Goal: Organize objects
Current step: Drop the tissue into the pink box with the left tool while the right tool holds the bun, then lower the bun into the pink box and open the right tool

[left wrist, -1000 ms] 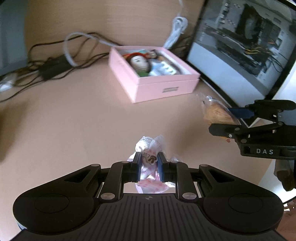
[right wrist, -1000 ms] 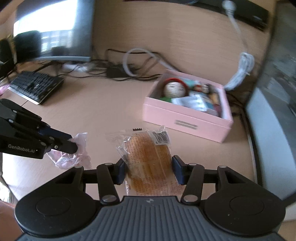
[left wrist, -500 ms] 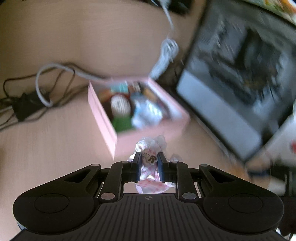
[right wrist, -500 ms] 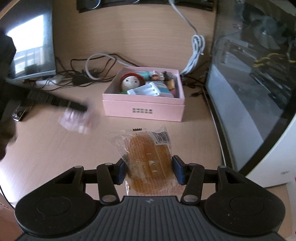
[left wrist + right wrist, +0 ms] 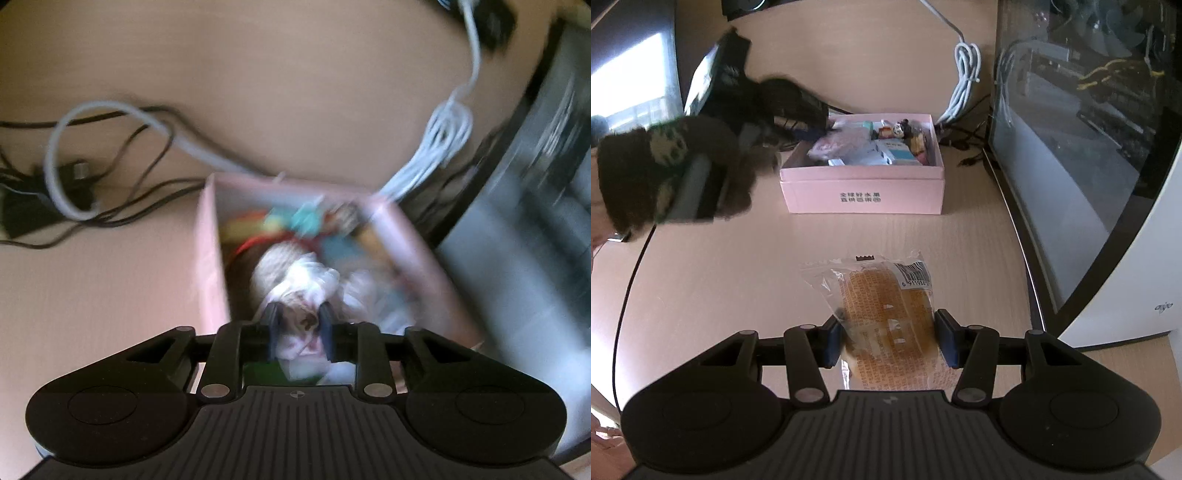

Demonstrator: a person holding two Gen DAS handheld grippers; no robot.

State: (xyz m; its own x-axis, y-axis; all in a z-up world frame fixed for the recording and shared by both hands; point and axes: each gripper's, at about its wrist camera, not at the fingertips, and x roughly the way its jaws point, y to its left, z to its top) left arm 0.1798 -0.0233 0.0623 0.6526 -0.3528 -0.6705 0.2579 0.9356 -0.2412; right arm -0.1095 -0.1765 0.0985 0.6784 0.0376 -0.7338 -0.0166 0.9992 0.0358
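A pink box (image 5: 212,258) full of small toys and packets lies under my left gripper (image 5: 300,321). Its jaws are opening, and a crumpled pink-and-white packet (image 5: 306,280) still sits between the pads, over the box's contents. This view is blurred. In the right wrist view the left gripper (image 5: 823,127) reaches over the box (image 5: 862,195) from the left, and the packet (image 5: 834,142) hangs at its tip. Nearer the desk's front, my right gripper (image 5: 888,339) is shut on a clear-wrapped bread (image 5: 886,306), a short way in front of the box.
A computer case with a glass side (image 5: 1089,147) stands close on the right. A white cable bundle (image 5: 966,74) and black cables (image 5: 110,206) lie behind the box. A monitor (image 5: 631,74) is at the left. A hand in a dark fuzzy sleeve (image 5: 665,166) holds the left gripper.
My left gripper carried the packet from the open desk to above the pink box, and its fingers stand slightly wider. The right gripper turned to face the box, bread still held.
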